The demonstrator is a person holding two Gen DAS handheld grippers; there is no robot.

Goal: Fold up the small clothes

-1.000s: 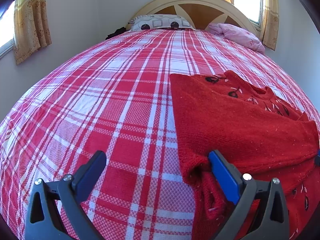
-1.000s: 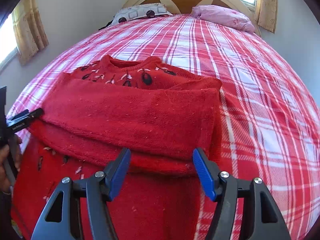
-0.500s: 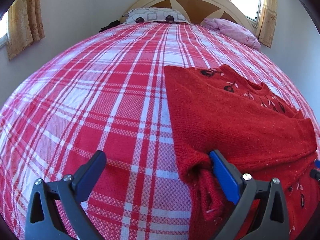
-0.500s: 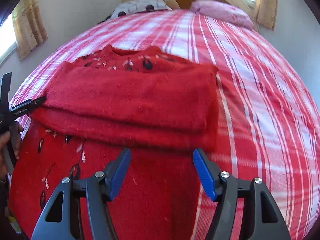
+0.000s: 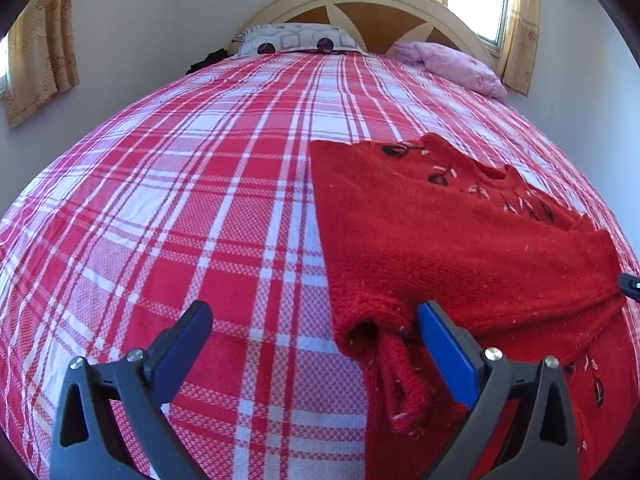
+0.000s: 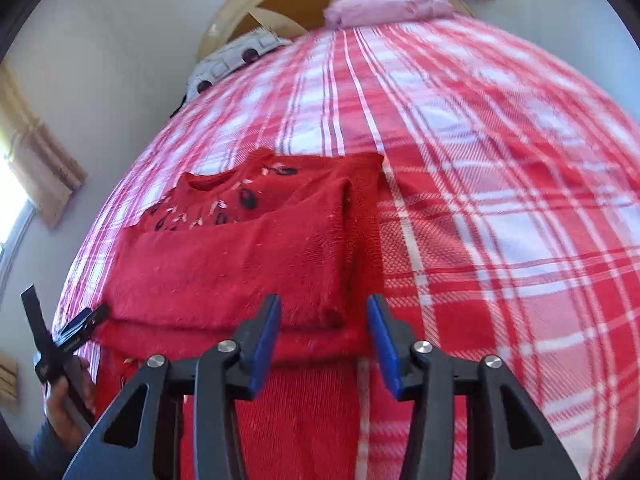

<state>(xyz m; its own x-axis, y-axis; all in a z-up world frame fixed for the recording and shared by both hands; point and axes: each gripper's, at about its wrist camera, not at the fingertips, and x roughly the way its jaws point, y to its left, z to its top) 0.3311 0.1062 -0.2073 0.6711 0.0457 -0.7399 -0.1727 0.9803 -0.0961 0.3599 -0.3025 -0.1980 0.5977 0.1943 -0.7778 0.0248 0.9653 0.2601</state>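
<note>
left gripper [image 5: 316,344] jaws spread | right gripper [image 6: 324,338] jaws spread | sweater [image 6: 256,264] folded, bedspread [image 5: 180,208] leftward

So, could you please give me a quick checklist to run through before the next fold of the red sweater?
1. Sleeve folded across the sweater: ok.
2. Left tool open, holding nothing: ok.
3. Right tool open, holding nothing: ok.
4. Bedspread smooth beside the sweater: ok.
5. Sleeve cuff tucked flat: not ok, it bunches and sticks out at the sweater's edge.
6. Bottom hem lying straight: cannot tell, out of view.
</note>
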